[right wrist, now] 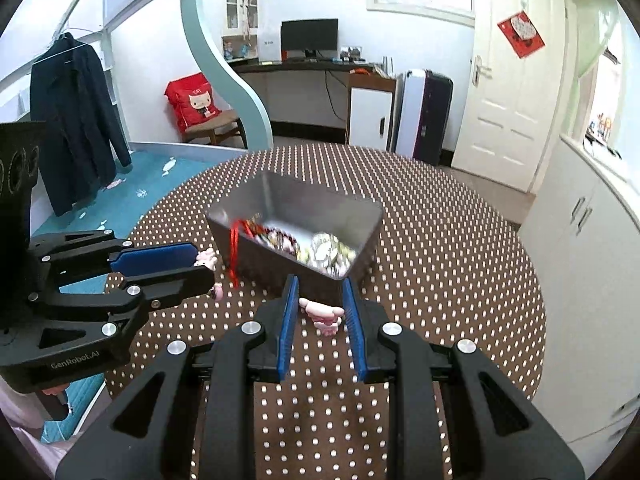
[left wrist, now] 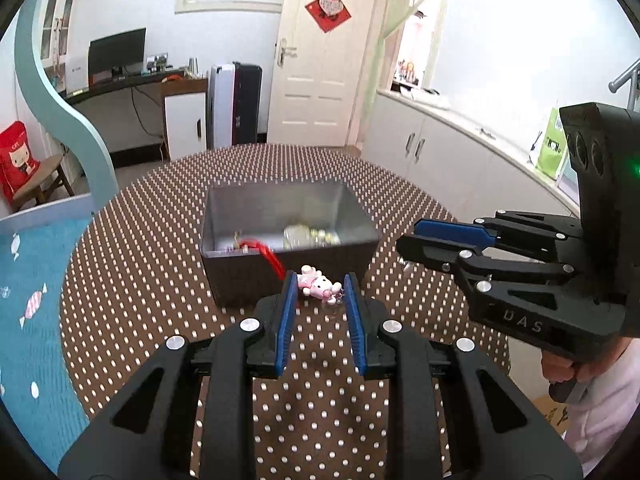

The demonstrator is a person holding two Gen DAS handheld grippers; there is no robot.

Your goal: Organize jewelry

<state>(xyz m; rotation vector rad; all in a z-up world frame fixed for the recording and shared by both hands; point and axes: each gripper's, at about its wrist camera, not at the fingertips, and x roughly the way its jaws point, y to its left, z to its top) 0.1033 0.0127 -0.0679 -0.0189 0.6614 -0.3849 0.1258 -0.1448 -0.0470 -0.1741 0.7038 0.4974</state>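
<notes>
A dark metal box stands on the dotted tablecloth and holds jewelry, with a red cord hanging over its front wall. A pink kitty charm lies on the cloth just in front of the box, between the fingertips of my open left gripper. In the right wrist view, a second pink charm lies between the fingertips of my open right gripper, close to the box. The left gripper shows there at the left, the first charm at its tips.
The round table has a brown cloth with white dots. A blue bed lies to the left, white cabinets to the right. The right gripper shows at the right of the left wrist view.
</notes>
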